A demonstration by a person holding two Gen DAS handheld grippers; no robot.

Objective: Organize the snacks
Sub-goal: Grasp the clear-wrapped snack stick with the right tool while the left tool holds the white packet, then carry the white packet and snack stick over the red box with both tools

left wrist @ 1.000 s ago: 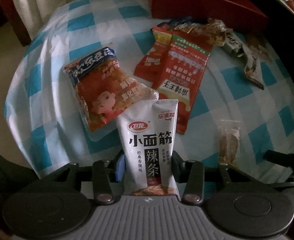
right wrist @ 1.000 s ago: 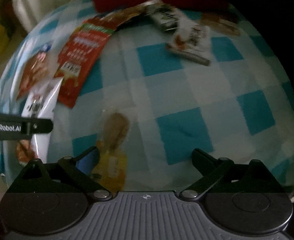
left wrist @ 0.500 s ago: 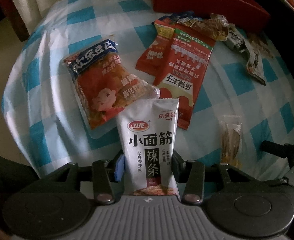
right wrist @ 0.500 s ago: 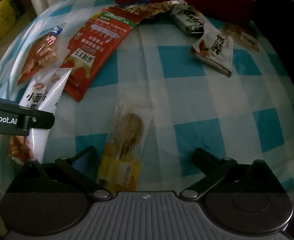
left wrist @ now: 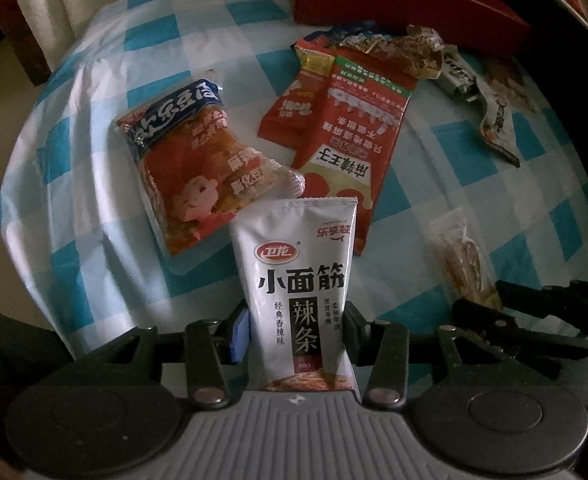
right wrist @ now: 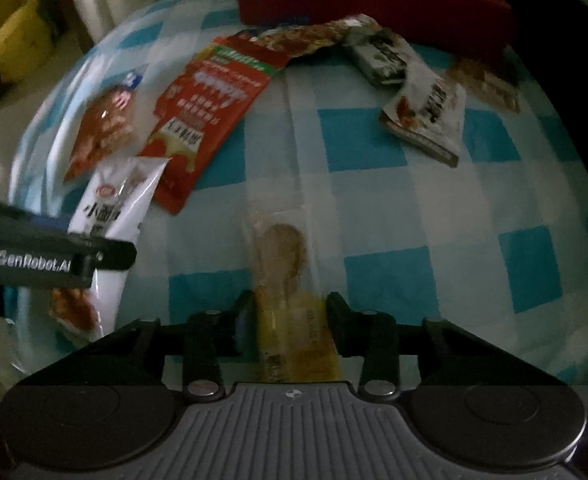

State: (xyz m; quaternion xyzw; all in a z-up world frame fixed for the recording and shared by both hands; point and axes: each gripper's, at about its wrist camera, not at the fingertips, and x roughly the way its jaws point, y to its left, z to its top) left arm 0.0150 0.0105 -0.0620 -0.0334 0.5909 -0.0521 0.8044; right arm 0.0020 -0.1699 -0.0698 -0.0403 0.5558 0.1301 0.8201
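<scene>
The right gripper (right wrist: 287,318) was wide open a moment ago. Now its jaws are closing around the clear snack stick (right wrist: 283,264), which lies on the checked cloth (right wrist: 374,208), well in front of the red box (right wrist: 374,4). The left gripper (left wrist: 297,330) stays shut on the white packet (left wrist: 300,280), also well in front of that box. Both hands will soon hold snacks, probably ready for the box.

body (left wrist: 294,428): grey, with ridges
discs (left wrist: 93,420): black, round, one each side
pad (left wrist: 241,334): blue
screws (left wrist: 207,395): silver
finger (right wrist: 53,260): black, says "GenRobot.AI"
</scene>
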